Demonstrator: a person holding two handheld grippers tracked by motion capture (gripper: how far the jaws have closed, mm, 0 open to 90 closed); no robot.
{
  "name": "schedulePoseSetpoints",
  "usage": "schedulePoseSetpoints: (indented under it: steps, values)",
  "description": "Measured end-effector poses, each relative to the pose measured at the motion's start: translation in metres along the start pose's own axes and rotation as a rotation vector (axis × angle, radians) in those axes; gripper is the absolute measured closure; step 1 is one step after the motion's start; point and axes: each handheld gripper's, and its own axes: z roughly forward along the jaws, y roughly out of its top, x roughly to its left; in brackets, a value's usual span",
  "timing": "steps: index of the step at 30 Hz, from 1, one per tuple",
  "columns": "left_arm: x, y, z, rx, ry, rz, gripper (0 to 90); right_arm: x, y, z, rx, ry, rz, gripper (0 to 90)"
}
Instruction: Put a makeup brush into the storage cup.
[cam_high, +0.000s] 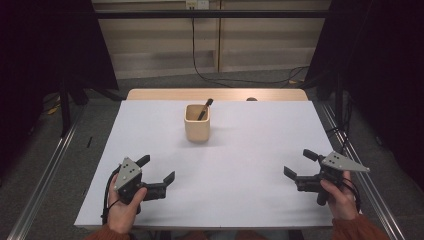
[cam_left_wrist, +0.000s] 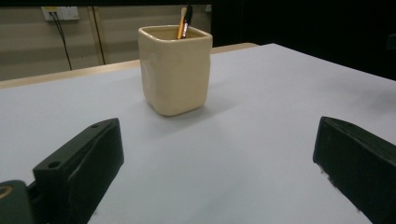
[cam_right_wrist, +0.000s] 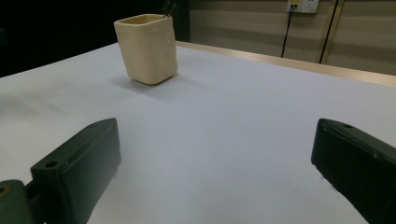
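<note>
A cream square cup (cam_high: 197, 123) stands upright on the white table (cam_high: 250, 150) toward the back middle. A black pen (cam_high: 204, 108) leans out of it. In the left gripper view the cup (cam_left_wrist: 175, 70) holds a black pen (cam_left_wrist: 187, 18) and a tan stick (cam_left_wrist: 181, 22). In the right gripper view the cup (cam_right_wrist: 147, 48) sits far left. My left gripper (cam_high: 158, 169) rests open near the front left, jaws wide apart and empty. Over at the front right, my right gripper (cam_high: 300, 163) is open too, nothing between its jaws.
A wooden strip (cam_high: 217, 94) runs along the table's far edge. Cables (cam_high: 240, 77) trail across the floor behind it, up to a wall socket (cam_high: 196, 4). Metal rails (cam_high: 45, 170) flank the table on both sides.
</note>
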Motion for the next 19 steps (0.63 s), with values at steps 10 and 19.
schedulePoseSetpoints:
  steps: [10,19]
  values:
    - [0.0054,-0.0055,-0.0089,-0.018,0.010,-0.031,2.0,-0.0001,-0.0012,-0.0079,-0.010,-0.009,-0.004,0.9]
    - [0.0093,-0.0056,-0.0069,-0.014,0.018,-0.029,1.9,0.0016,-0.0022,-0.0042,0.011,0.002,-0.028,0.8]
